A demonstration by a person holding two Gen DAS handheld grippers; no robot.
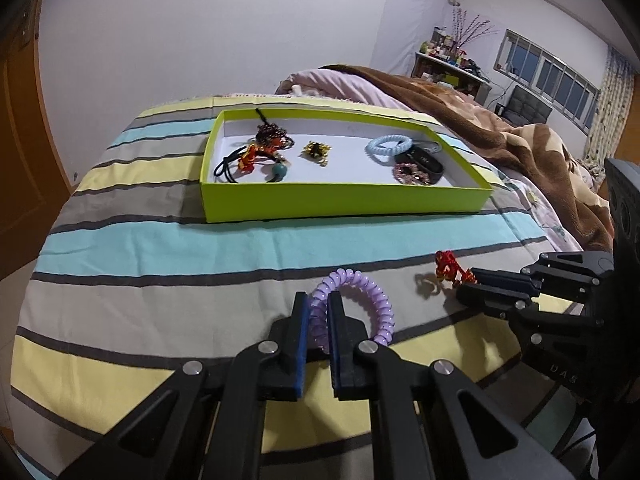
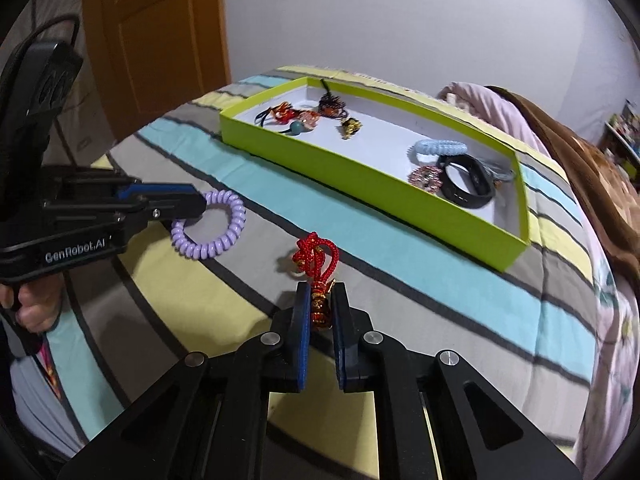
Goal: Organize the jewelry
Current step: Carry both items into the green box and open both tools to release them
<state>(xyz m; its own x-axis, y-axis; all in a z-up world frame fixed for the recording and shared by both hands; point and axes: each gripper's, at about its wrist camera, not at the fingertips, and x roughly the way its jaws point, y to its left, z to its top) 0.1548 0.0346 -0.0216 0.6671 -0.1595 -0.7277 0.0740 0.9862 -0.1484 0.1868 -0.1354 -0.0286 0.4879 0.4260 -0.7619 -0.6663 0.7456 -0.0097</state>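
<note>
My left gripper (image 1: 319, 304) is shut on a purple spiral hair tie (image 1: 360, 292), holding it just above the striped bedspread; the tie also shows in the right wrist view (image 2: 224, 232). My right gripper (image 2: 321, 294) is shut on a red knotted cord charm (image 2: 316, 256), whose red loop hangs forward over the bed; the charm also shows in the left wrist view (image 1: 450, 266). A lime green tray (image 1: 344, 200) lies farther back on the bed. It holds hair ties, a gold brooch (image 1: 316, 151), a light blue spiral tie (image 1: 388, 145) and a black band (image 2: 466, 182).
The striped bedspread (image 1: 160, 240) covers the near bed. A brown blanket (image 1: 500, 132) and pink bedding lie to the right. An orange door (image 2: 160, 40) stands at the left. Shelves and a window are far behind.
</note>
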